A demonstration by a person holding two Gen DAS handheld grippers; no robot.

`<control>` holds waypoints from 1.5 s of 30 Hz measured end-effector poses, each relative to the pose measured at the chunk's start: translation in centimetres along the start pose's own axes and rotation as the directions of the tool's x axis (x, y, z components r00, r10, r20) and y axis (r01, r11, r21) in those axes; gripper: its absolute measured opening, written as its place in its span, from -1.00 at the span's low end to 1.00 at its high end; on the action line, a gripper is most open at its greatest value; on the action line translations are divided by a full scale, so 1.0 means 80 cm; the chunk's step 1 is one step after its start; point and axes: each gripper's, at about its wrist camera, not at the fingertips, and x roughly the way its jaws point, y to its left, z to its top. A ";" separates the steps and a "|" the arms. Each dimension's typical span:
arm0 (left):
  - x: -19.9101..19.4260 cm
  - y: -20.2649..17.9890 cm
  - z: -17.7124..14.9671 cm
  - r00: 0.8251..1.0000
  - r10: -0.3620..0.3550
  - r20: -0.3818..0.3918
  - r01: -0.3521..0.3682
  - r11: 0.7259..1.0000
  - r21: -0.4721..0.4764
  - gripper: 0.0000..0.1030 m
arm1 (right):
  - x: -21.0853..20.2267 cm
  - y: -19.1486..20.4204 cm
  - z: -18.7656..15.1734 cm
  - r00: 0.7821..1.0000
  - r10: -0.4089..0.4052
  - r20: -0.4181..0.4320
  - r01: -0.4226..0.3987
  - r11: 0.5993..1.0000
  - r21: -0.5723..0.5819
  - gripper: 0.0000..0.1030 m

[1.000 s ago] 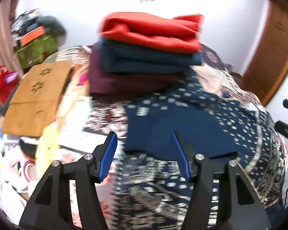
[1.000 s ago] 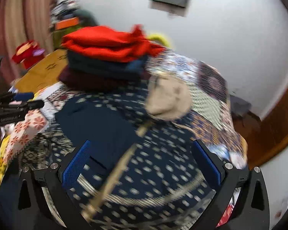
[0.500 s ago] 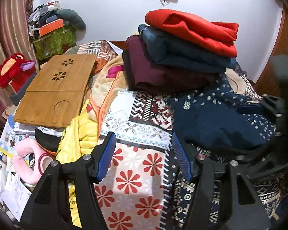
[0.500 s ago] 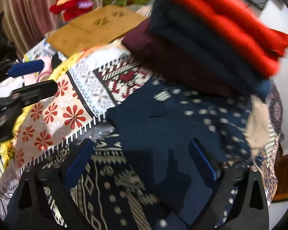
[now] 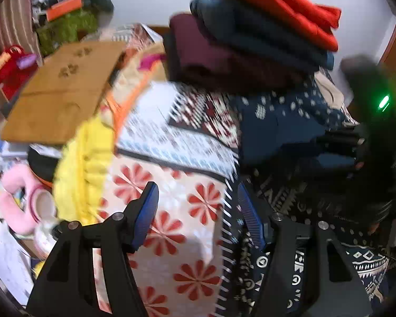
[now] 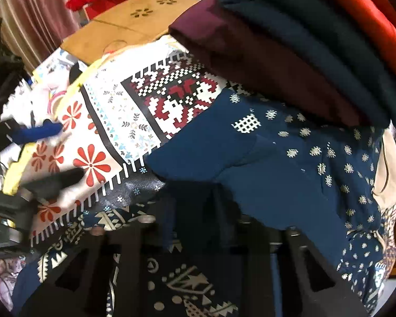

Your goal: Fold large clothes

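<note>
**Right gripper pinches the navy garment's near edge; left one not yet closed**

I have my right gripper point(image 6: 195, 211) down on the plain navy garment point(image 6: 264, 169), which lies spread on the patterned bedspread point(image 6: 124, 121) in front of the stack of folded clothes point(image 6: 303, 42). Its jaws have just been closing and now stand narrow, with a fold of the navy cloth's near edge between them, as far as I can see in the shadow. My left gripper point(image 5: 198, 211) hangs half open over the bedspread's red-flower patch, to the left of the garment, holding nothing.

I judge this the grasp that starts a fold. Next I need the left gripper on the garment's other near corner, then both lifted together and carried toward the stack, so the cloth doubles over evenly without dragging the bedspread.
</note>
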 end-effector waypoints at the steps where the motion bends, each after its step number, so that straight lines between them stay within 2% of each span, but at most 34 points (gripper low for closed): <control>1: 0.006 -0.004 -0.003 1.000 -0.013 -0.020 0.013 1.000 -0.001 0.19 | -0.006 -0.005 -0.004 1.000 0.002 0.017 -0.002 1.000 0.010 -0.76; 4: 0.016 -0.020 -0.009 0.999 -0.008 -0.044 0.009 1.000 0.020 0.24 | -0.031 -0.023 -0.015 0.997 -0.002 0.074 -0.003 0.998 0.064 -0.78; 6: 0.018 -0.035 -0.013 0.999 0.023 -0.041 -0.021 0.999 0.047 0.33 | -0.054 -0.038 -0.019 0.993 -0.009 0.116 -0.002 0.995 0.101 -0.78; 10: 0.024 -0.049 -0.016 0.994 0.099 -0.037 -0.096 0.992 0.082 0.36 | -0.113 -0.077 -0.045 0.977 -0.037 0.210 -0.001 0.984 0.176 -0.78; 15: 0.008 -0.060 -0.003 0.997 0.068 -0.024 -0.066 0.995 0.077 0.36 | -0.173 -0.118 -0.079 0.946 -0.126 0.300 0.036 0.957 0.287 -0.78; 18: -0.005 -0.080 0.010 0.998 0.060 0.007 -0.060 0.992 0.108 0.36 | -0.201 -0.150 -0.110 0.925 -0.192 0.329 0.058 0.925 0.376 -0.78; 22: 0.002 -0.100 0.016 0.999 0.038 -0.004 -0.037 0.993 0.108 0.55 | -0.222 -0.178 -0.149 0.913 -0.241 0.329 0.061 0.879 0.472 -0.78; 25: 0.028 -0.113 0.009 0.996 0.082 -0.038 -0.077 0.990 0.121 0.55 | -0.229 -0.201 -0.183 0.914 -0.262 0.309 0.062 0.844 0.533 -0.78; 29: 0.061 -0.119 -0.003 0.981 0.174 -0.081 -0.159 0.973 0.167 0.57 | -0.226 -0.223 -0.225 0.929 -0.261 0.264 0.048 0.790 0.612 -0.78; 34: 0.068 -0.108 -0.005 0.980 0.187 -0.075 -0.176 0.975 0.136 0.75 | -0.218 -0.239 -0.276 0.944 -0.244 0.224 0.029 0.736 0.676 -0.78; 40: 0.069 -0.103 -0.008 0.978 0.196 -0.070 -0.185 0.974 0.131 0.78 | -0.213 -0.242 -0.316 0.956 -0.200 0.215 -0.012 0.706 0.708 -0.75; 45: 0.071 -0.106 -0.008 0.974 0.217 -0.067 -0.206 0.969 0.138 0.84 | -0.230 -0.247 -0.338 0.942 -0.267 0.202 0.036 0.680 0.733 -0.75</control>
